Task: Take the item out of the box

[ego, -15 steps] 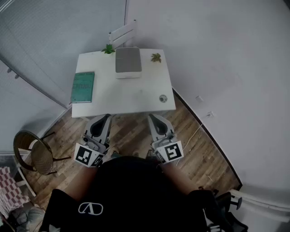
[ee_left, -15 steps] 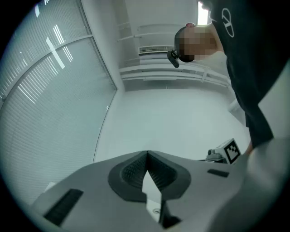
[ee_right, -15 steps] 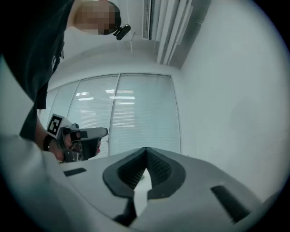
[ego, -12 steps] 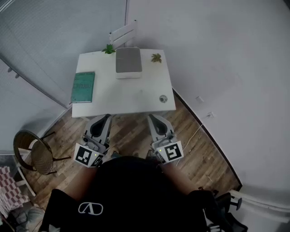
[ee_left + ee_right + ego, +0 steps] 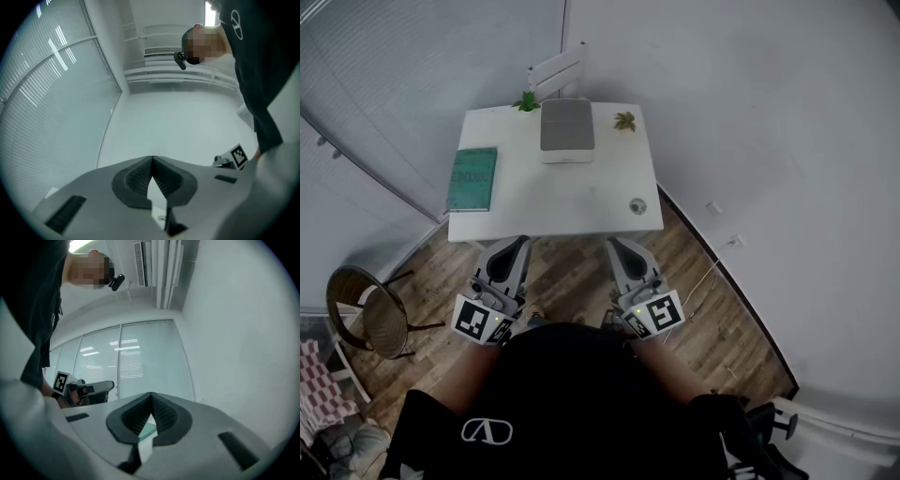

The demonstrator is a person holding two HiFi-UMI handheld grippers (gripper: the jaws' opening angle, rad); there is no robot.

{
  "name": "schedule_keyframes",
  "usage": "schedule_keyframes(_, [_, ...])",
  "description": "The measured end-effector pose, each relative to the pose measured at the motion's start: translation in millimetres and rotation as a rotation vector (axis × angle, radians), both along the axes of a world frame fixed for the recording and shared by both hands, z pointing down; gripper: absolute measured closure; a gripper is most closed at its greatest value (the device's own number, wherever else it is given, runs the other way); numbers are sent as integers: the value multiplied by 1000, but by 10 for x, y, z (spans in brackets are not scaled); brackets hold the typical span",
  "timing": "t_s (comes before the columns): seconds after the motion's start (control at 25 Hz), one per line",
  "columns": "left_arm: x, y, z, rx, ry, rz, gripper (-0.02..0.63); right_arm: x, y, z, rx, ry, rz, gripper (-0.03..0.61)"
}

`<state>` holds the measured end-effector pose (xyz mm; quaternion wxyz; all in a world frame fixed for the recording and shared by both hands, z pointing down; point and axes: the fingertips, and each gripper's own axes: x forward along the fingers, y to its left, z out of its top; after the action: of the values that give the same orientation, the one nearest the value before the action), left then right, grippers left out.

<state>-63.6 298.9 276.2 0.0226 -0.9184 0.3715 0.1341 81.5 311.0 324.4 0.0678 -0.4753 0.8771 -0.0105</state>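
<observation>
The box (image 5: 567, 128), white with a grey lid that lies flat on top, stands at the far middle of the white table (image 5: 553, 202). Whatever is inside it is hidden. My left gripper (image 5: 517, 243) and right gripper (image 5: 615, 244) hang side by side over the wooden floor, just short of the table's near edge and far from the box. The left gripper (image 5: 151, 159) has its jaws shut with nothing between them. The right gripper (image 5: 151, 395) is likewise shut and empty. Both gripper views point up at walls and blinds.
A green book (image 5: 472, 178) lies at the table's left side. Two small plants (image 5: 525, 101) (image 5: 623, 120) flank the box. A small round object (image 5: 637, 204) sits near the right front corner. A wicker chair (image 5: 361, 314) stands at the left, and walls close in behind.
The right gripper's marker cube has shifted slightly to the right. The left gripper and the things on the table have stayed put.
</observation>
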Motion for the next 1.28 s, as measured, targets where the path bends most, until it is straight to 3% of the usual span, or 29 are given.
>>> schedule_keyframes(0.76, [210, -237, 94, 1, -29, -99, 609, 234, -336, 116, 18, -10, -64, 575])
schedule_keyframes(1.28, [-36, -1602, 125, 2, 7, -7, 609, 42, -1590, 133, 6, 11, 28, 575])
